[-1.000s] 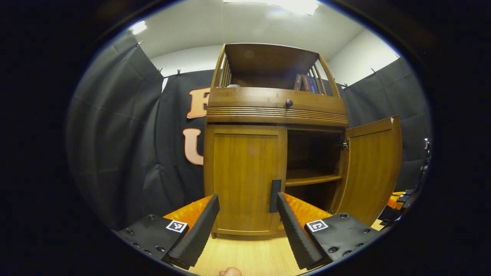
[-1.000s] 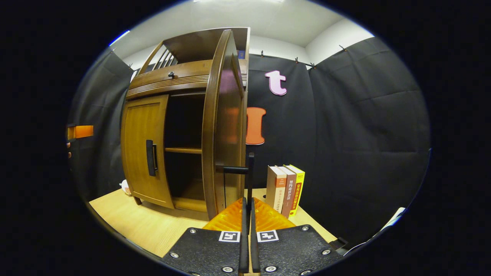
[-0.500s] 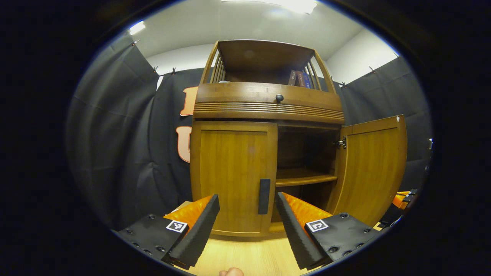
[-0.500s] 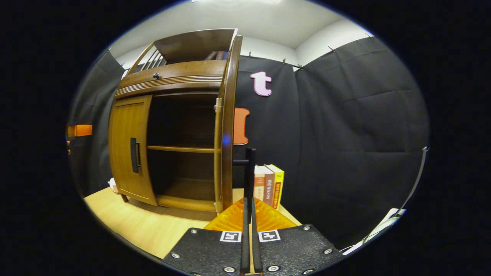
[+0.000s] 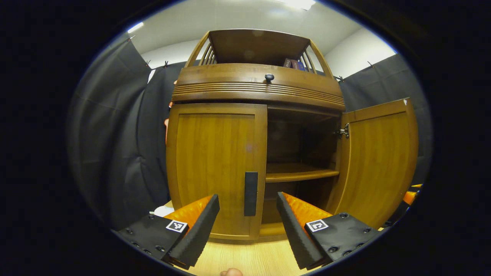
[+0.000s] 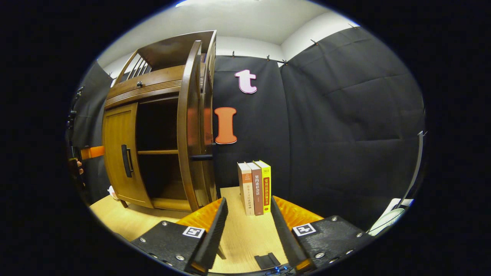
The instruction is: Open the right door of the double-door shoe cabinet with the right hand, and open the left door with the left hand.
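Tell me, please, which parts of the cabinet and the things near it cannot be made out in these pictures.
- Left gripper view: behind the shut left door, its compartment is hidden.
- Left gripper view: books on the top shelf, mostly behind the slats.
- Right gripper view: the open right door is edge-on; its handle is a stub.
- Right gripper view: book titles too small.

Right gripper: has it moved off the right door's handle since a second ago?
Yes. The right gripper has opened and drawn back, swinging rightward: the right door's handle now sits up and left of its fingers, with the books between them.
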`<state>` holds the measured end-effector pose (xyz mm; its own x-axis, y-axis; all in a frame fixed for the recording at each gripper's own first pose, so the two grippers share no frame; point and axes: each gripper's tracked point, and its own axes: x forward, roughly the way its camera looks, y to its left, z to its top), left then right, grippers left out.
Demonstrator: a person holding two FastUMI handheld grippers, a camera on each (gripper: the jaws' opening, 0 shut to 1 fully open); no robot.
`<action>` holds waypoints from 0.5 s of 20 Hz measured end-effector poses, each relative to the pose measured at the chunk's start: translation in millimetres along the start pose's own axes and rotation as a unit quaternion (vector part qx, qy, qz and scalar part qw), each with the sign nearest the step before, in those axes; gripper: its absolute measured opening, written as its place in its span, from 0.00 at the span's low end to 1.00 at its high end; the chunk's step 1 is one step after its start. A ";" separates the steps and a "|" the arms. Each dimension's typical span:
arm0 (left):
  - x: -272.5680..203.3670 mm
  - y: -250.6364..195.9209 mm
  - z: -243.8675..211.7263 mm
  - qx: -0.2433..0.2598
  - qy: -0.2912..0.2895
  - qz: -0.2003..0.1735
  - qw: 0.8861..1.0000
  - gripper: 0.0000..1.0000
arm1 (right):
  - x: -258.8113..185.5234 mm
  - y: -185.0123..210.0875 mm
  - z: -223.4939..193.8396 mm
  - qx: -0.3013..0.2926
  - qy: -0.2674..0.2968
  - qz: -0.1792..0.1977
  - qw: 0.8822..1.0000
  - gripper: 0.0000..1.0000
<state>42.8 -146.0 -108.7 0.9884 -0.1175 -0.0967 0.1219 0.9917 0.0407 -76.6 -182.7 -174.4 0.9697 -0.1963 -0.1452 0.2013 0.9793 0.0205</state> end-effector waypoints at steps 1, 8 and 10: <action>10.5 0.1 -3.4 0.008 -0.002 0.003 1.000 0.97 | 2.5 -2.4 -0.9 -0.001 -0.001 -0.003 1.000 0.67; 71.6 -2.5 -38.6 0.023 0.004 0.005 1.000 0.99 | 10.4 -12.3 -2.6 0.003 -0.005 -0.017 1.000 0.99; 86.4 -6.1 -50.1 0.018 0.016 0.002 1.000 0.99 | 13.8 -15.1 -3.0 0.001 -0.006 -0.024 1.000 0.92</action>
<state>123.0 -159.6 -167.1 0.9855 -0.1115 -0.1277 0.1218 0.9896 0.0759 -66.7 -200.0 -179.7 0.9608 -0.2429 -0.1336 0.2471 0.9689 0.0157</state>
